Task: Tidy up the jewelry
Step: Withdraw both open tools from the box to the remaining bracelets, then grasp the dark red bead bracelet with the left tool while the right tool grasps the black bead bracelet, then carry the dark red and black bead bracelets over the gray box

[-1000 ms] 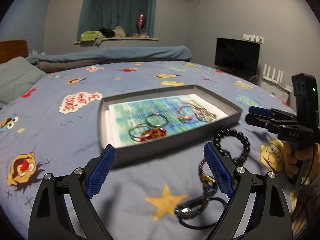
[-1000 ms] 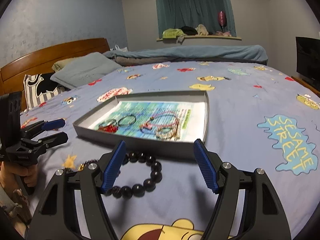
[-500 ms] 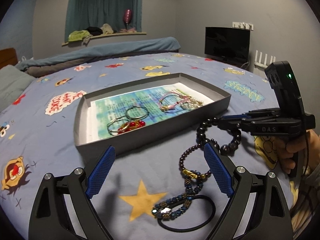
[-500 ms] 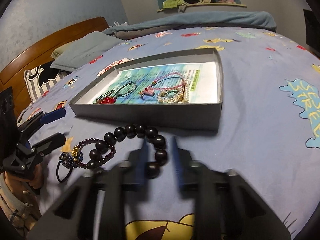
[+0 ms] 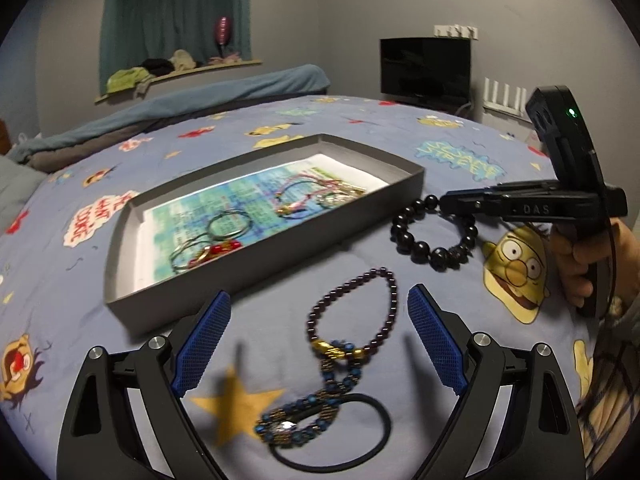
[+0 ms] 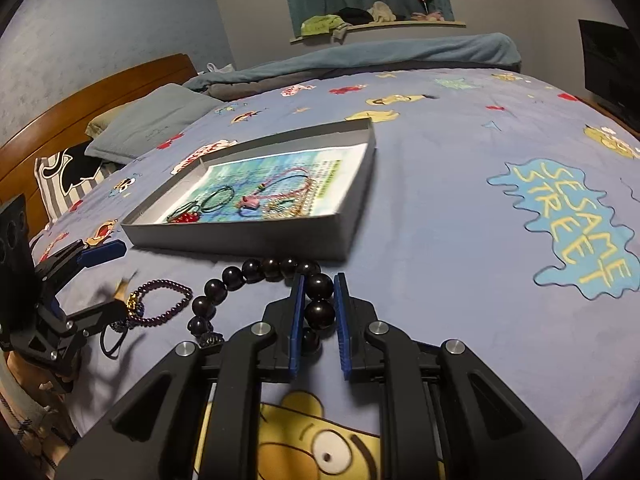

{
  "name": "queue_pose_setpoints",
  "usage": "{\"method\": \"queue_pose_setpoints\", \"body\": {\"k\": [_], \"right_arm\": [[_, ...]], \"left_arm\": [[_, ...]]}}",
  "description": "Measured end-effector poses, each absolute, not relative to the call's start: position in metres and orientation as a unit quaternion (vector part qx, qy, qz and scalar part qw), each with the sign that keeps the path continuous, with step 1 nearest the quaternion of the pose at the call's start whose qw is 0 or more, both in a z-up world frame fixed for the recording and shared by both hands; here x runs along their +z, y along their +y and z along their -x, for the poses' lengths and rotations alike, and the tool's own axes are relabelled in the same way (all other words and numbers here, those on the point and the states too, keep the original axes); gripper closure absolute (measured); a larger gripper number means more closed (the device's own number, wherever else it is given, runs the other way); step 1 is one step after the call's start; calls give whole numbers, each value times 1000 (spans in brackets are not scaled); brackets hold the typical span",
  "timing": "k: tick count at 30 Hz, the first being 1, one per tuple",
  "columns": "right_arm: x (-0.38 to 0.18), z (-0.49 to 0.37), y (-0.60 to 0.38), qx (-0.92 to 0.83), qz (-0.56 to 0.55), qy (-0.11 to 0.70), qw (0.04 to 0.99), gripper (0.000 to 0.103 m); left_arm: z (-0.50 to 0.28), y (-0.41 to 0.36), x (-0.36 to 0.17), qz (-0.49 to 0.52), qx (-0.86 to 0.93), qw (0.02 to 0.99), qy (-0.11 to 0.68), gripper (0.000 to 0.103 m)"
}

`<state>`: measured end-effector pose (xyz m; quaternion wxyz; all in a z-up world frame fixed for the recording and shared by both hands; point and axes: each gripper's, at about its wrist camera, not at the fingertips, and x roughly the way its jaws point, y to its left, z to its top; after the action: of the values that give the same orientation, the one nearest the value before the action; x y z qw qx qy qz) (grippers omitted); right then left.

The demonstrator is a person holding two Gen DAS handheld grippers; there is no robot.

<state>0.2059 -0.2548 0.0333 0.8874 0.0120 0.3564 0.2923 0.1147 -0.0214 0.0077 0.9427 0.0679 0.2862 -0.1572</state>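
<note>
The bedsheet (image 6: 460, 208) carries a blue patch reading "SESAME STREET" (image 6: 576, 224), another patch in the left wrist view reads "ME WANT COOKIE" (image 5: 93, 220), and the right gripper (image 5: 444, 202) body bears "DAS".

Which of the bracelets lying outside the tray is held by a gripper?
The bracelet of large black beads: the right gripper is shut on it. The purple small-bead bracelet lies free.
</note>
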Motion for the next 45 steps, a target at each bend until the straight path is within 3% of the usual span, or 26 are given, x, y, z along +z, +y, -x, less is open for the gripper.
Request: {"method": "queue_pose_setpoints", "body": {"k": [4, 10, 18, 22, 24, 35, 45], "right_arm": [[29, -208, -253, 293, -8, 367, 883, 88], [25, -212, -249, 294, -7, 380, 877, 86], [19, -218, -239, 304, 2, 392, 868, 80], [20, -216, -237, 315, 9, 385, 868, 89], [21, -212, -235, 315, 15, 379, 870, 89], [65, -177, -233, 366, -2, 279, 888, 89], [85, -171, -221, 384, -14, 244, 891, 89]], "left_arm": [[-119, -28, 5, -73, -161, 938, 298, 15], [-139, -17, -3, -25, -163, 925, 342, 37], [-155, -14, -13, 6, -172, 908, 383, 53], [-153, -17, -12, -3, -176, 907, 382, 87], [-150, -18, -10, -8, -176, 910, 375, 96], [-124, -10, 33, 4, -184, 948, 261, 97], [-128, 2, 48, 27, -169, 959, 228, 97]]}}
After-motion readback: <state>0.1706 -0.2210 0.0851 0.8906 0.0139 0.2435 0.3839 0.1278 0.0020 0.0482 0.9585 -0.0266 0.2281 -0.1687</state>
